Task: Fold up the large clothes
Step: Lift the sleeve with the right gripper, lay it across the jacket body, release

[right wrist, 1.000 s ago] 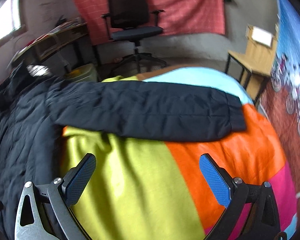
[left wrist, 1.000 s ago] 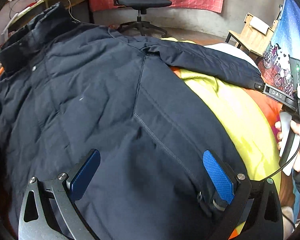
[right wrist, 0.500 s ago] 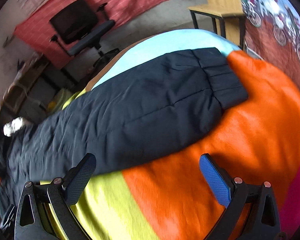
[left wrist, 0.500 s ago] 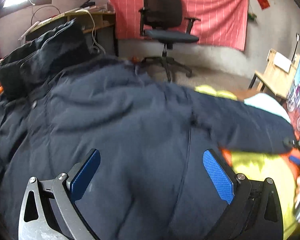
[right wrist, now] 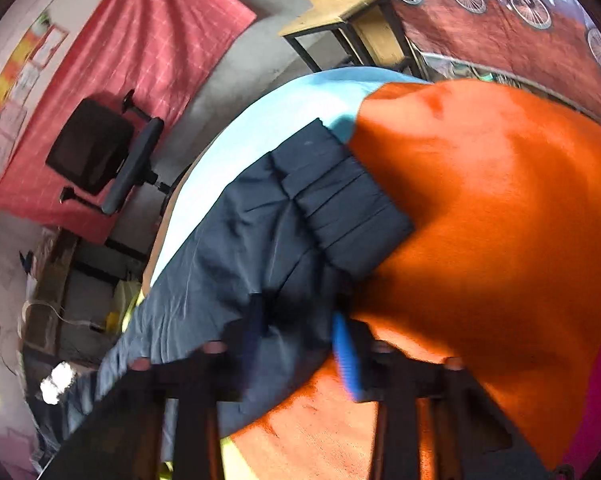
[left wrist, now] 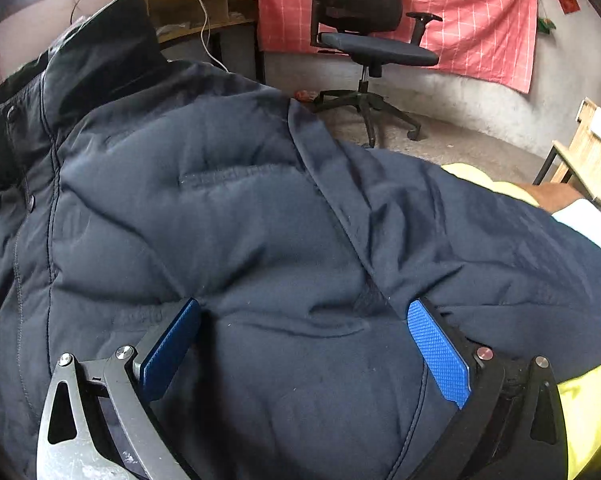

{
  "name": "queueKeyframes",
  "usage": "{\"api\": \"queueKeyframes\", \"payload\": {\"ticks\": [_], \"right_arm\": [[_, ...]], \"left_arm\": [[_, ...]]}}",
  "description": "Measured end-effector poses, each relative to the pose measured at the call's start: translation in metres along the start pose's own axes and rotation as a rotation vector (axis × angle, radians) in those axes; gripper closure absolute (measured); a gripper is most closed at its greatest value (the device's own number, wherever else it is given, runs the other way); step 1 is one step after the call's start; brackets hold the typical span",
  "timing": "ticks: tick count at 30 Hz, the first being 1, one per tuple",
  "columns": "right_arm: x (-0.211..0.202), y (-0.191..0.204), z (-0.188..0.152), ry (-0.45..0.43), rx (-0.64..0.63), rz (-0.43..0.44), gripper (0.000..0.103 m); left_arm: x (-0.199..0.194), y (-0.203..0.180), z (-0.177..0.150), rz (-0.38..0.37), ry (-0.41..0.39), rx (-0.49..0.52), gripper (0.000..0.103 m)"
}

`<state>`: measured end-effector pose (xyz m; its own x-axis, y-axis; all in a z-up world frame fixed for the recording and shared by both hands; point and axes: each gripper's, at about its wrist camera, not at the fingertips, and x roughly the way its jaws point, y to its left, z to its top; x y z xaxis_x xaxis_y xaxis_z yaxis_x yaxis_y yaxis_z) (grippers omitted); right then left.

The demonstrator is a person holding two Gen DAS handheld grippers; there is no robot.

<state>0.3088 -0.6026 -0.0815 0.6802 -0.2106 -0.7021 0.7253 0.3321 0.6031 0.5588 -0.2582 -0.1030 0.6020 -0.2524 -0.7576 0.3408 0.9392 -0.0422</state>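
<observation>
A large dark navy padded jacket (left wrist: 220, 220) lies spread on a bed, its collar (left wrist: 100, 52) raised at the upper left. My left gripper (left wrist: 303, 306) is open, its blue pads (left wrist: 438, 352) set wide and pressing down on the jacket's body near the shoulder seam. In the right wrist view the jacket's sleeve (right wrist: 236, 248) stretches across the bed, and its ribbed cuff (right wrist: 340, 208) rests on the orange blanket (right wrist: 480, 220). My right gripper (right wrist: 298, 312) is rolled over and its jaws are closing, with a puckered fold of the sleeve pinched between them just behind the cuff.
The bed cover has orange, yellow (left wrist: 588, 408) and light blue (right wrist: 284, 120) patches. Beyond the bed stand a black office chair (left wrist: 364, 40), a cluttered desk (left wrist: 204, 8) with a cable, and a wooden stool (right wrist: 340, 12). A red cloth (left wrist: 460, 12) hangs on the wall.
The right gripper rolled, dropped onto the sleeve near the cuff and went from wide open to pinched on the fabric. The left gripper moved up the jacket toward the shoulder, still open.
</observation>
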Motion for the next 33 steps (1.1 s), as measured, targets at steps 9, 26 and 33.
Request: {"api": "queueKeyframes", "payload": {"ticks": [9,26,33], "right_arm": [[-0.102,0.126,-0.014,-0.236,-0.463,0.138,0.097],[-0.168,0.361,-0.328,-0.109,-1.228,0.65,0.097],[-0.124,0.379,-0.445,0.042,-1.4,0.644,0.097]], "left_arm": [[-0.1,0.07,-0.016,-0.065,-0.085,-0.116,0.001],[-0.277,0.261,-0.092,0.092,-0.3,-0.372,0.001],[-0.29,0.302,-0.122,0.128,-0.319,-0.48,0.001]]}}
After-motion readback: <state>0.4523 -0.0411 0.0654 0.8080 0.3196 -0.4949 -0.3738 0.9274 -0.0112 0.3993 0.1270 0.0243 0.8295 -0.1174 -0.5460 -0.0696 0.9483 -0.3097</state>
